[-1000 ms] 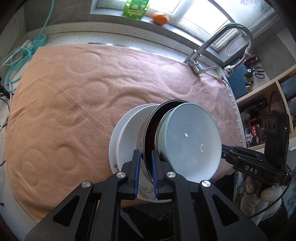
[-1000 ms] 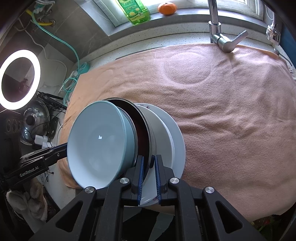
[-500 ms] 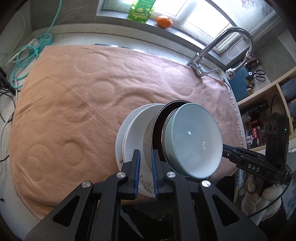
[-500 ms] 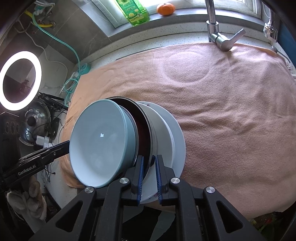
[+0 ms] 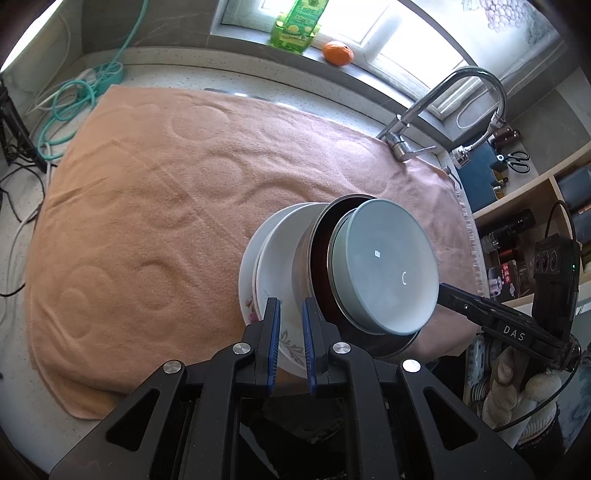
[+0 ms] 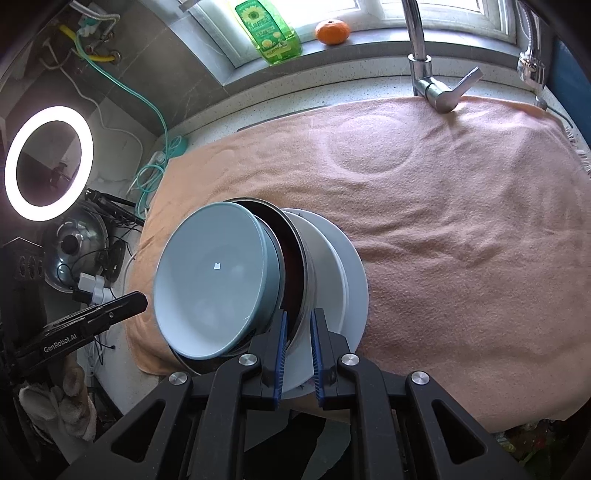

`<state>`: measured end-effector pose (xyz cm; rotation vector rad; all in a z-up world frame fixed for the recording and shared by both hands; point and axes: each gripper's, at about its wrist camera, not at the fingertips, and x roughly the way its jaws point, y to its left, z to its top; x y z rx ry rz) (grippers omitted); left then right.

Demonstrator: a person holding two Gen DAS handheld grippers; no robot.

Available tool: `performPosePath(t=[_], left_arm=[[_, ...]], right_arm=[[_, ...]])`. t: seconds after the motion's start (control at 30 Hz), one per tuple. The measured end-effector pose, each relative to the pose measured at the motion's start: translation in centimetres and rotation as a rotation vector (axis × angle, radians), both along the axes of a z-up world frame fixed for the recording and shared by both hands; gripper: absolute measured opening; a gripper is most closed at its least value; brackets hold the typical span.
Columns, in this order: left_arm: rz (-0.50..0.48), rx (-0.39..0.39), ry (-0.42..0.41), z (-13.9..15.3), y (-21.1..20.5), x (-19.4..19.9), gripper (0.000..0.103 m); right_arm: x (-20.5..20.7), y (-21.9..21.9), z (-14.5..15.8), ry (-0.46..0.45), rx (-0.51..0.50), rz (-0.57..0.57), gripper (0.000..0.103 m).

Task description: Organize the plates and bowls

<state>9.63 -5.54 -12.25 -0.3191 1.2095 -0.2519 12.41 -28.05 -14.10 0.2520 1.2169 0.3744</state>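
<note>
left gripper (image 5: pixel 290 314) clamped, right gripper (image 6: pixel 298 325) clamped, angled downward

The flowered plate (image 5: pixel 255 295) at the bottom of the stack shows only a sliver of rim at nine o'clock; the white dish (image 5: pixel 280 251), steel bowl (image 5: pixel 301 266) and pale blue bowl (image 5: pixel 384 269) cover the rest. Gripper fingers (image 5: pixel 271 343) hide the stack's six o'clock edge, so exactly which rims are pinched cannot be told. The towel (image 6: pixel 443 229) is cut off at three o'clock in the right view. Shelf items (image 5: pixel 509 240) at three o'clock are too small to name. The bottle (image 5: pixel 295 22) loses its top to the frame edge.
</note>
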Motion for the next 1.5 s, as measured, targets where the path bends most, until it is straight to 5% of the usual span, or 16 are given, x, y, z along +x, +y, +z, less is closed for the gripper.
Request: performPosePath(t=[0.43, 0.63, 0.7, 0.8, 1.17, 1.5], left_arm=[[0.062, 0.153, -0.140, 3.1, -3.5, -5.4, 0.011], [0.067, 0.212, -0.244, 5.2, -3.7, -6.8, 0.038], [0.051, 0.233, -0.275, 5.6, -3.8, -7.3, 0.039], [0.023, 0.225, -0.275, 5.9, -3.5, -7.4, 0.054], [0.040, 0.263, -0.329, 7.0, -3.1, -7.7, 0.076], [0.034, 0.266, -0.329, 6.9, -4.0, -7.3, 0.076]], right_arm=[[-4.8, -1.0, 2.4, -0.202, -0.071, 0.028, 0.018], [-7.0, -0.2, 4.3, -0.291, -0.097, 0.038, 0.032], [-7.8, 0.3, 5.2, -0.336, -0.117, 0.034, 0.044], [-8.9, 1.0, 6.2, -0.389, -0.126, 0.015, 0.062], [-9.8, 1.1, 6.4, -0.387, -0.152, -0.078, 0.068], [-9.6, 0.1, 7.1, -0.402, -0.166, -0.106, 0.073]])
